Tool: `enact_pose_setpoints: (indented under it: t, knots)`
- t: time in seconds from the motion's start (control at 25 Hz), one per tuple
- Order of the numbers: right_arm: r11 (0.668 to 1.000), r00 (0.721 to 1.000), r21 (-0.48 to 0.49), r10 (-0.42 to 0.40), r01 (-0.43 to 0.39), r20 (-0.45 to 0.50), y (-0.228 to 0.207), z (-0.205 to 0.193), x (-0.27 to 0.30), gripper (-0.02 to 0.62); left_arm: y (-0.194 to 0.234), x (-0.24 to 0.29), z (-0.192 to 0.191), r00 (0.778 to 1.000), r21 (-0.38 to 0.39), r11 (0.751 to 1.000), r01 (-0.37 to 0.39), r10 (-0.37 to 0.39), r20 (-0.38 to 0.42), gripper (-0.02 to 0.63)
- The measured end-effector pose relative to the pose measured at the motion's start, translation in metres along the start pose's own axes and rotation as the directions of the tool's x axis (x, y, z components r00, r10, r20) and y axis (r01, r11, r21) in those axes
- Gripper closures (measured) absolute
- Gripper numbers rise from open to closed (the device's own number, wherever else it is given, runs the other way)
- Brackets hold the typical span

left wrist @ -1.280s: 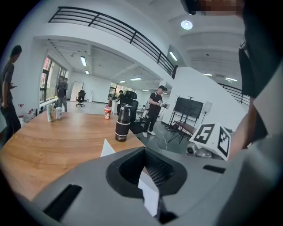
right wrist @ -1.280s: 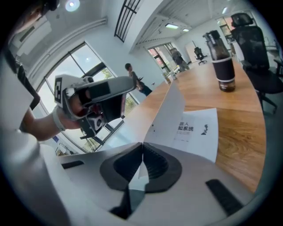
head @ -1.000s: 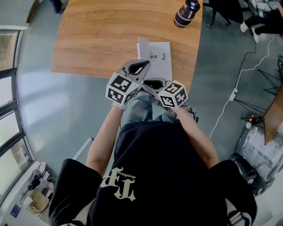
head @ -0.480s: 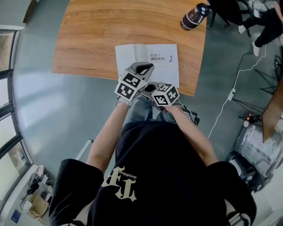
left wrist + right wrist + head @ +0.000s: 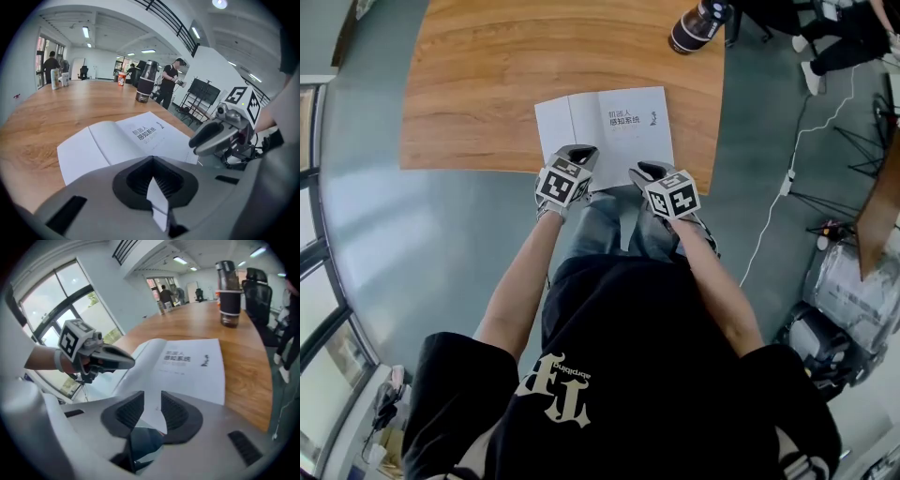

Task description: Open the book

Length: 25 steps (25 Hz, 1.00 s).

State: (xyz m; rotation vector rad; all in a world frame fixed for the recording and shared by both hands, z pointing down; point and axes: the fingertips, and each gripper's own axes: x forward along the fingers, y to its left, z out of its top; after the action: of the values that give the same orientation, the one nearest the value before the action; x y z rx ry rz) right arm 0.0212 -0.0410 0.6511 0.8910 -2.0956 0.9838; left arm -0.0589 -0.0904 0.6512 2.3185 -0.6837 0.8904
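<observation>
The book [image 5: 605,131] is being shown open at the tabletop's [image 5: 487,84] near edge. One page [image 5: 157,201] is being pinched by the closed left tongs [image 5: 581,152], while the right tongs [image 5: 643,170] are being opened around its edge.

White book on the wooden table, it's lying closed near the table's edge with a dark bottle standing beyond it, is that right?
Not quite. The white book lies open, not closed, with its title page facing up; the head view shows this. The rest holds: it is near the edge of the wooden table, with the dark bottle standing beyond it.
</observation>
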Motion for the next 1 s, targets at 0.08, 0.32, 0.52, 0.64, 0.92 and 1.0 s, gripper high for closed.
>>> enact_pose_setpoints:
  t: [0.08, 0.32, 0.52, 0.64, 0.92, 1.0]
  knots:
    - [0.993, 0.994, 0.037, -0.110, 0.110, 0.021, -0.027, -0.003, -0.008, 0.477, 0.000, 0.005, -0.009, 1.000, -0.002, 1.000, 0.006, -0.006, -0.029, 0.601]
    - [0.930, 0.934, 0.093, -0.356, 0.357, -0.022, -0.076, -0.022, -0.015, 0.328, 0.003, 0.014, -0.023, 0.997, -0.006, 1.000, 0.012, -0.012, -0.080, 0.601]
    - [0.915, 0.918, 0.087, -0.389, 0.395, -0.080, -0.079, -0.035, -0.003, 0.272, 0.007, 0.018, -0.028, 0.994, -0.002, 1.000, 0.011, -0.011, -0.106, 0.601]
    - [0.914, 0.915, 0.073, -0.391, 0.398, -0.096, -0.079, -0.036, 0.001, 0.270, 0.007, 0.020, -0.029, 0.994, -0.001, 1.000, 0.009, -0.009, -0.108, 0.601]
    - [0.906, 0.905, 0.057, -0.413, 0.419, -0.104, -0.071, -0.033, 0.002, 0.306, 0.012, 0.028, -0.036, 0.992, -0.003, 1.000, 0.008, -0.008, -0.126, 0.601]
    - [0.909, 0.907, 0.046, -0.409, 0.415, -0.100, -0.067, -0.031, 0.003, 0.353, 0.012, 0.028, -0.035, 0.992, 0.002, 1.000, 0.011, -0.011, -0.128, 0.601]
